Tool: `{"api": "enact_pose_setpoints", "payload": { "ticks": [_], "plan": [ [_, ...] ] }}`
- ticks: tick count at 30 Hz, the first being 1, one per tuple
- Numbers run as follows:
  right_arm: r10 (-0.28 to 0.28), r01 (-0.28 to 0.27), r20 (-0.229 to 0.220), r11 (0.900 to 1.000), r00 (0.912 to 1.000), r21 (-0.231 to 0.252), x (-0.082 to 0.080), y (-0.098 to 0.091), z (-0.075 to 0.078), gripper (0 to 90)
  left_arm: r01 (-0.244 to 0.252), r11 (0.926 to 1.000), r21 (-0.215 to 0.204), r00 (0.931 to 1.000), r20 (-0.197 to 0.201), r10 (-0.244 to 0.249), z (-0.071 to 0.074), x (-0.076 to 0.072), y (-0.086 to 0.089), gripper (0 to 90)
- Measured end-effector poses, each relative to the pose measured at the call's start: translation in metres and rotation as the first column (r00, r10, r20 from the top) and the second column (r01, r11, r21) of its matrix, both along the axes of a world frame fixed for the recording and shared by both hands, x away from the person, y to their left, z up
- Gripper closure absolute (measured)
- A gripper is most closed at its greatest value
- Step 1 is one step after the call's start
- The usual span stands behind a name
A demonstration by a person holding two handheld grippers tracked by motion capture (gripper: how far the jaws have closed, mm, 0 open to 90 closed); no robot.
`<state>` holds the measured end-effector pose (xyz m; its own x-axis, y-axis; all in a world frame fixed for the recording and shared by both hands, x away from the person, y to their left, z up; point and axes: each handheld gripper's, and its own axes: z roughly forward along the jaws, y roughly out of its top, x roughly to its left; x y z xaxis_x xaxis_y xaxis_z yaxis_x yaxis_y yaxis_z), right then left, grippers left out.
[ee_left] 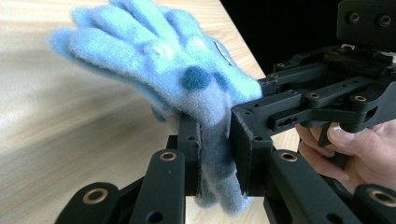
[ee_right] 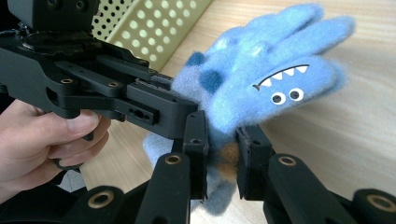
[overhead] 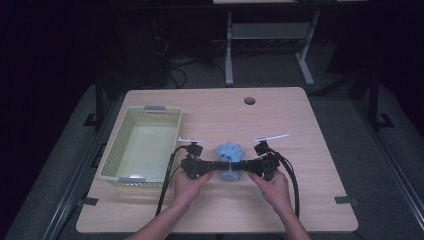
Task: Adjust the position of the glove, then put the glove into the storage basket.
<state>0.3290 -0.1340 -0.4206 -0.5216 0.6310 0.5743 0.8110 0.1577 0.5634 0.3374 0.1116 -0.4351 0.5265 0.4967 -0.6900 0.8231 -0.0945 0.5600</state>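
my left claw (ee_left: pixel 215 154) and right claw (ee_right: pixel 221 161) both clamped on cuff end of blue glove (overhead: pixel 229 155), held between them just above bench (overhead: pixel 300 150), right of basket (overhead: pixel 142 145). judge step: lift and carry to basket. keep both grips firm, rise evenly, move hands together, avoid stretching fabric.

One blue glove (overhead: pixel 229 155); one basket (overhead: pixel 116 150); two grippers: left gripper (overhead: pixel 216 166), right gripper (overhead: pixel 239 166).
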Motion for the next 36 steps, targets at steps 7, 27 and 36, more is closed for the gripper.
{"api": "enact_pose_setpoints", "payload": {
  "ticks": [7,27,36],
  "plan": [
    [0.011,-0.011,0.014,0.9999,0.9998,-0.006,0.0,0.005,0.008,76.7,0.007,1.0,-0.002,0.9998,0.017,-0.007,0.007,0.001,0.005,74.0],
    [0.037,-0.037,0.04,0.9993,0.9985,-0.009,0.007,0.02,0.027,76.8,-0.002,1.0,-0.001,0.9988,0.05,0.002,0.024,0.001,0.021,73.9],
    [0.051,-0.051,0.06,0.9986,0.9969,-0.012,0.011,0.03,0.039,76.8,-0.014,0.9999,-0.008,0.9978,0.065,0.015,0.035,0.002,0.032,74.0]
  ]
}}
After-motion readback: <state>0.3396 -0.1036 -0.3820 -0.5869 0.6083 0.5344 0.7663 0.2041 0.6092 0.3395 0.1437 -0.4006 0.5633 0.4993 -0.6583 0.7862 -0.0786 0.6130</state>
